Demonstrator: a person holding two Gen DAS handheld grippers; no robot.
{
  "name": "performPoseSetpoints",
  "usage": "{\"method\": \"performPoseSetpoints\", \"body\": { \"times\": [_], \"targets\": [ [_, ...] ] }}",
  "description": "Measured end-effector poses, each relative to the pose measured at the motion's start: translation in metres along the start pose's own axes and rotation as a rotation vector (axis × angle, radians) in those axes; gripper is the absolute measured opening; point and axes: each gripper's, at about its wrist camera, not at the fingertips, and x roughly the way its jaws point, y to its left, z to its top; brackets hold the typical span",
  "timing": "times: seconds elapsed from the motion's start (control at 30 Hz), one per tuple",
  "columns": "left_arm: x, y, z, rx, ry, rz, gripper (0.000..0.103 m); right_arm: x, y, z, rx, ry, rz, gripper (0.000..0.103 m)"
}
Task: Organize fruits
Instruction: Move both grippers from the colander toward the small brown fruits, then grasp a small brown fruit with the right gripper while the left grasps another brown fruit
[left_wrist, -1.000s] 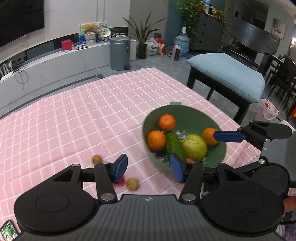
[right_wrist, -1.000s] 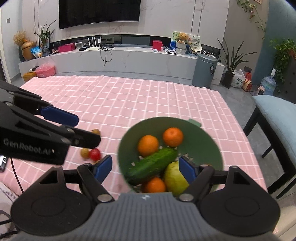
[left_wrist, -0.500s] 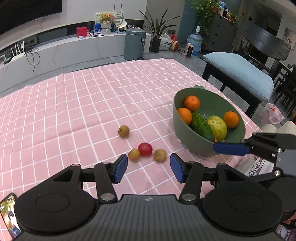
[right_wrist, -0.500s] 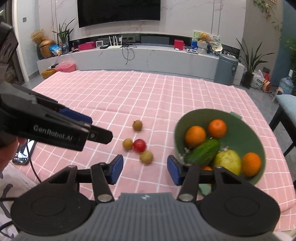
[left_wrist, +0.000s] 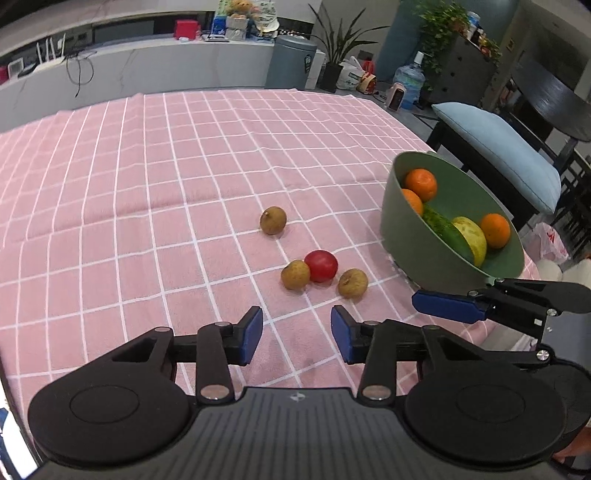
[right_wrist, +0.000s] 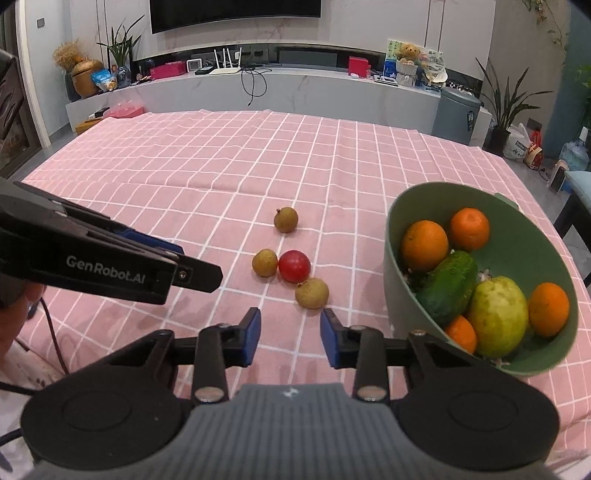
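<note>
Left wrist view first: the left gripper (left_wrist: 296, 334) hangs over the pink checked tablecloth (left_wrist: 147, 184), blue pads partly apart and closing, with nothing between them but bare cloth. Just beyond the tips sits a tight cluster: a red tomato (left_wrist: 321, 266) touching a brown longan (left_wrist: 295, 274) on its left, with a second longan (left_wrist: 353, 283) just beside it on the right. A third longan (left_wrist: 273, 220) lies alone, farther off. To the right stands the green bowl (left_wrist: 402, 236), holding oranges (left_wrist: 420, 184), a cucumber (left_wrist: 445, 230) and a pale green guava (left_wrist: 471, 236). The right gripper (left_wrist: 448, 306) reaches in from the right edge, near the bowl's near wall; from here I cannot tell its gap.

Over to the right wrist view: the right gripper (right_wrist: 290, 338) shows its pads narrowly apart and closing, empty, cloth only between them. The nearest longan (right_wrist: 312, 293) lies just past the tips, not touched. The tomato (right_wrist: 294, 266) and its neighbour longan (right_wrist: 264, 262) sit just behind, the lone longan (right_wrist: 286, 219) farther still. The bowl (right_wrist: 391, 266) is close on the right, with oranges (right_wrist: 424, 245), cucumber (right_wrist: 447, 288) and guava (right_wrist: 495, 315) inside. The left gripper (right_wrist: 192, 275) juts in from the left, above the cloth, holding nothing I can see.
</note>
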Motion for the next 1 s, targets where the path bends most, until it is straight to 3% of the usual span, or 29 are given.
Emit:
{"method": "performPoseSetpoints", "body": {
  "times": [0.37,1.0],
  "targets": [
    [0.018,0.011,0.007,-0.032,-0.009,-0.013,0.049,0.031,0.003,0.008,0.017,0.013,-0.040,0.031],
    [0.053,0.001,0.018,0.042,0.016,-0.011,0.039,0.063,0.001,0.012,0.006,0.034,-0.089,0.027]
  ]
}}
